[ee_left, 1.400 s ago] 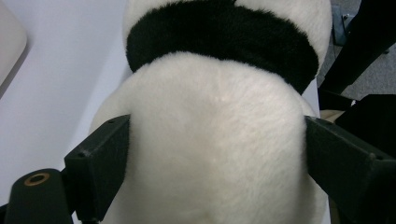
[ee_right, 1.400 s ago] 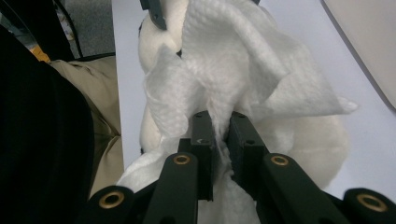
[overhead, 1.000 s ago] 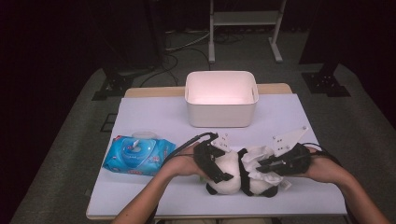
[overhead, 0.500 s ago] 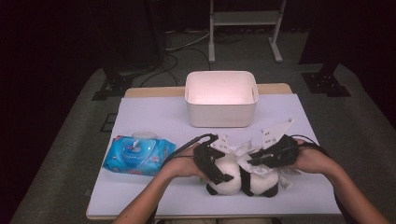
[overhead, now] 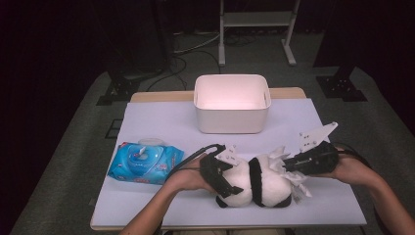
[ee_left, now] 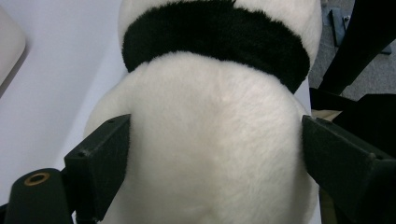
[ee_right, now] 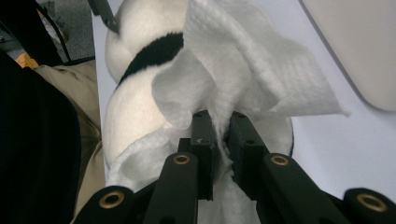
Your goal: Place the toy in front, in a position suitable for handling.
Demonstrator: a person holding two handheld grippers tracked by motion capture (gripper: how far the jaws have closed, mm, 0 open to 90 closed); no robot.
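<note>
The panda plush toy [overhead: 257, 182] lies on its side on the white surface [overhead: 161, 122], near the front edge and in front of the white bin [overhead: 231, 104], well apart from it. A black band of fur runs round its white body, seen from above and in the left gripper view [ee_left: 215, 37].

The left gripper [overhead: 226, 169] is clamped on the toy's left end: in its own view the two black jaws stand wide, one on each flank of the white belly, both pressed into the fur.

At the toy's right end the right gripper [overhead: 289, 166] has its jaws nearly together, pinching a crumpled white wipe [ee_right: 243, 74]. The wipe fans out past the jaw tips and rests against the toy's white fur, just beside the black band. From above, the wipe [overhead: 293, 178] hangs over the toy's right side.

To the left of the toy, near it but not touching, a blue pack of wet wipes [overhead: 144, 162] lies flat on the surface.
</note>
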